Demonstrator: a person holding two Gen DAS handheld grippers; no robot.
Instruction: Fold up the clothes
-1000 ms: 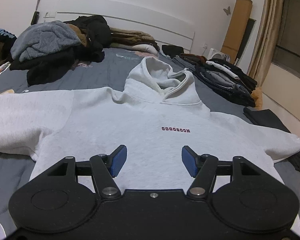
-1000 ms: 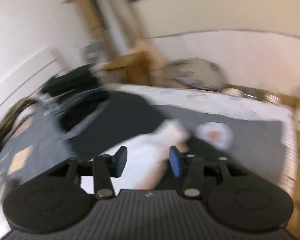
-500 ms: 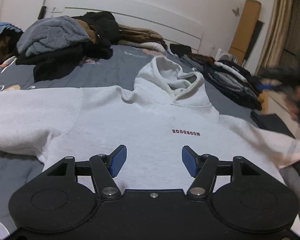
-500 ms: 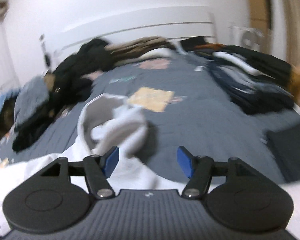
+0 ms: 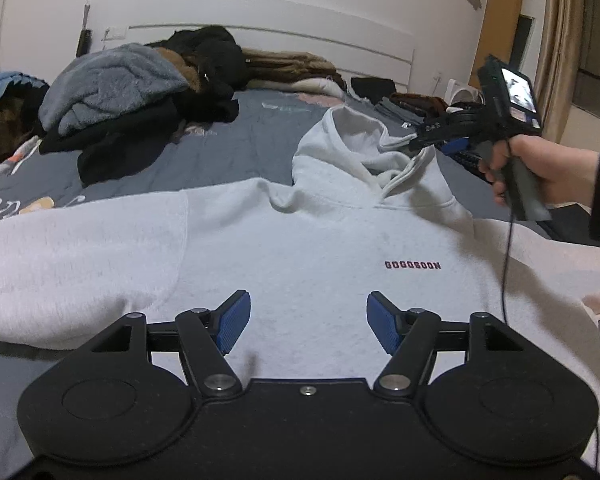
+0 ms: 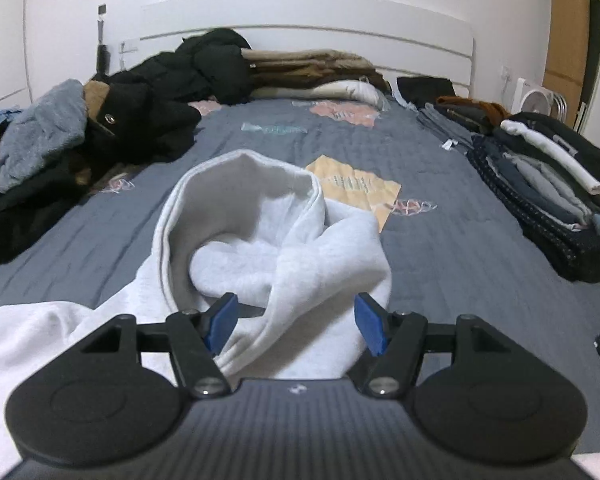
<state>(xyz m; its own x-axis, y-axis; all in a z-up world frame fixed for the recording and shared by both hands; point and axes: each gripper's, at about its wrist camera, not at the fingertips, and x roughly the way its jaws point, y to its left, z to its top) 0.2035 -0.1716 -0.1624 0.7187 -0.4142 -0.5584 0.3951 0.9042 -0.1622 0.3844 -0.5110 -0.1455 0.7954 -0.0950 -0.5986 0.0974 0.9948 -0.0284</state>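
Note:
A light grey hoodie (image 5: 300,256) lies front-up on the bed, sleeves spread to both sides, with small red lettering on the chest. Its hood (image 6: 260,224) is bunched at the far end. My left gripper (image 5: 308,322) hovers open above the hoodie's lower chest, nothing between its blue pads. My right gripper (image 6: 296,322) is open just in front of the hood, the hood's right edge lying between its fingers. In the left wrist view the right gripper (image 5: 448,140) shows at the hood's right edge, held by a hand (image 5: 540,172).
The grey bedspread (image 6: 440,248) carries a heap of dark and grey-blue clothes (image 5: 132,120) at the far left, brown and white folded items (image 6: 312,72) by the headboard, and stacks of folded dark clothes (image 6: 556,192) along the right edge.
The right gripper swung round from the bed's side to face the hood and moved in close to it. The left gripper shifted slightly left and stayed open above the chest.

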